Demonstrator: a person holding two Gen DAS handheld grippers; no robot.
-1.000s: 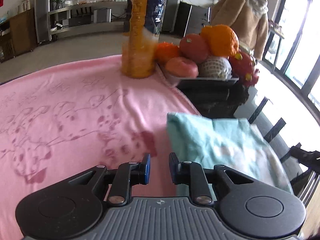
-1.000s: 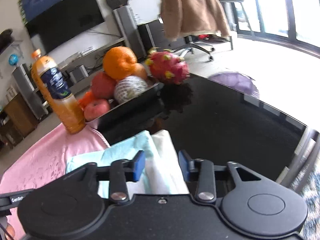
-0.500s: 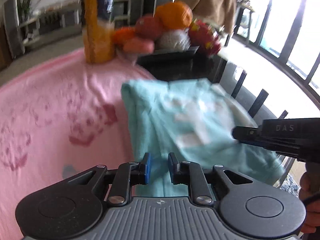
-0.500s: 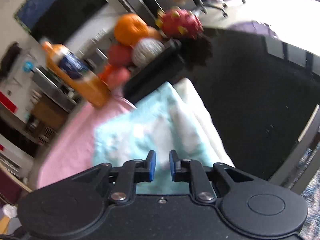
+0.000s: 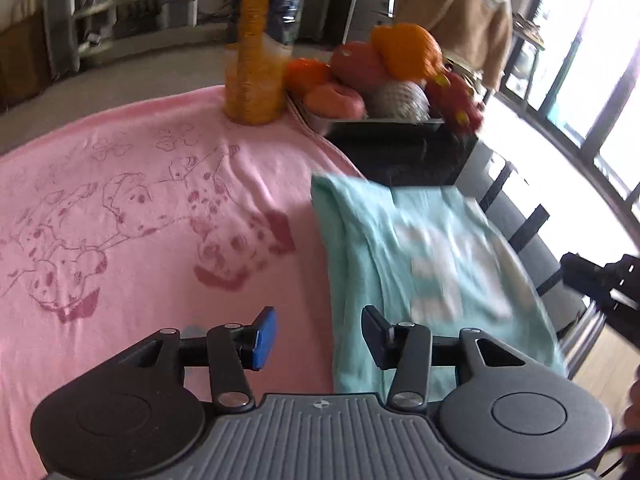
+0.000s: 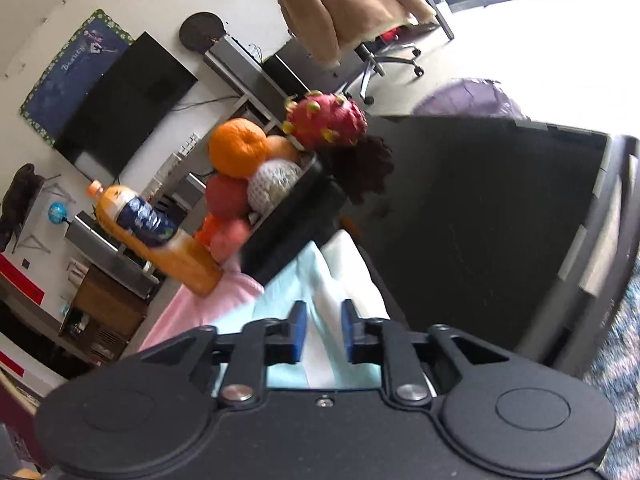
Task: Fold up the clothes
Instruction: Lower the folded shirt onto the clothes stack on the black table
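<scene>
A folded light-teal garment (image 5: 420,256) with a white print lies at the right edge of the pink cloth (image 5: 132,216), partly on the black table. My left gripper (image 5: 318,334) is open and empty, just above the garment's near-left edge. My right gripper (image 6: 323,334) is tilted, its jaws a little apart, with the teal and white garment (image 6: 320,280) seen between and below them; nothing is clamped. The right gripper's body also shows in the left wrist view (image 5: 600,280) beyond the garment's right edge.
An orange juice bottle (image 5: 256,44) stands at the far edge of the pink cloth. A fruit tray (image 5: 380,120) with oranges, apples and a dragon fruit sits beside it. The black tabletop (image 6: 480,208) extends right. Chair backs (image 5: 532,224) line the table's right side.
My left gripper has opened wide and pulled back from the garment. My right gripper has opened slightly from nearly shut and tilted. The garment lies flat.
</scene>
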